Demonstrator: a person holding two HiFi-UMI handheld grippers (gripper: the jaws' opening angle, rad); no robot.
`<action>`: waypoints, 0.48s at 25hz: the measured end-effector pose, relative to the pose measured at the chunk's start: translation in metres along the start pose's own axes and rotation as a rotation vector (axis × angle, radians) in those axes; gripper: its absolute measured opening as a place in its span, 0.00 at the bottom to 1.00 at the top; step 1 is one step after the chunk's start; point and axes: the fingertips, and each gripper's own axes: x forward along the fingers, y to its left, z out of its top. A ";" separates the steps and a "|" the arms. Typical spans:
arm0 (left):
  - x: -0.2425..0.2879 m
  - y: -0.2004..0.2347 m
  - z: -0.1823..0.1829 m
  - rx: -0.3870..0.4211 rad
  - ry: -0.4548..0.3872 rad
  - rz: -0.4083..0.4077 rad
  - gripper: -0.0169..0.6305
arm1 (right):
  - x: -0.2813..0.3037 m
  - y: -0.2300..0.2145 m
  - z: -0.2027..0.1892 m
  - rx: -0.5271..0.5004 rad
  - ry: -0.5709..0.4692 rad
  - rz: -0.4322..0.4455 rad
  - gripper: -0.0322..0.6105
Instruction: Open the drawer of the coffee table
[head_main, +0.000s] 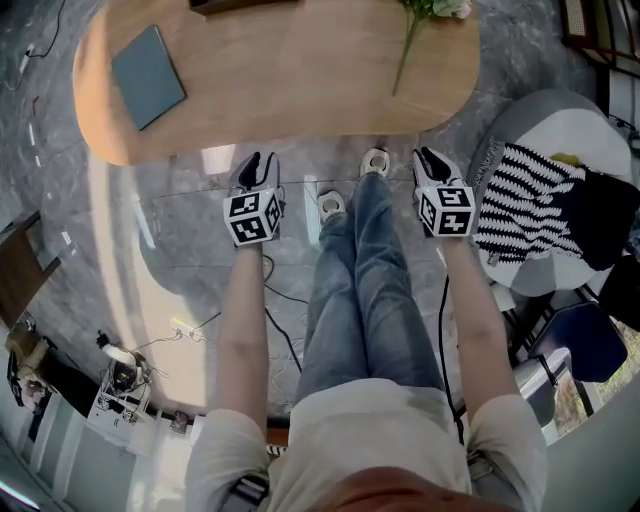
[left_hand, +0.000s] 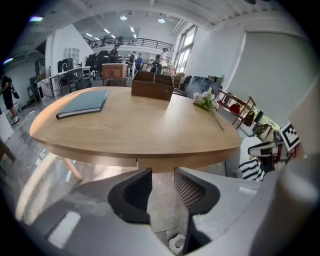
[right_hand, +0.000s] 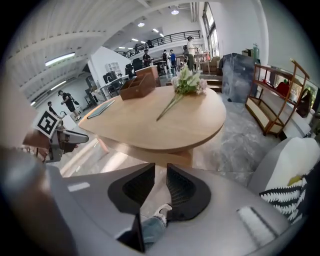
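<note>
Facing the shut drawer (left_hand: 172, 163), left claw (head_main: 255, 160) and right claw (head_main: 430, 155) gape slightly (both empty).

Bright, even light; a white ceiling strip lamp (right_hand: 60, 59) glows upper left in the right gripper view. Fisheye bending throughout (corners vignetted black); glare streaks the grey marble floor (head_main: 115, 290).

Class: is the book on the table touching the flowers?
Apart. The head view shows bare table between the book at left and the flowers at right.
</note>
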 end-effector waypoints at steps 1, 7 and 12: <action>0.007 0.004 -0.003 0.006 0.012 -0.004 0.25 | 0.007 -0.002 -0.005 -0.004 0.014 0.001 0.17; 0.040 0.024 -0.013 0.039 0.015 -0.001 0.54 | 0.036 -0.023 -0.027 -0.017 0.062 -0.024 0.34; 0.060 0.032 -0.001 0.066 -0.034 0.000 0.64 | 0.053 -0.041 -0.028 -0.028 0.062 -0.051 0.43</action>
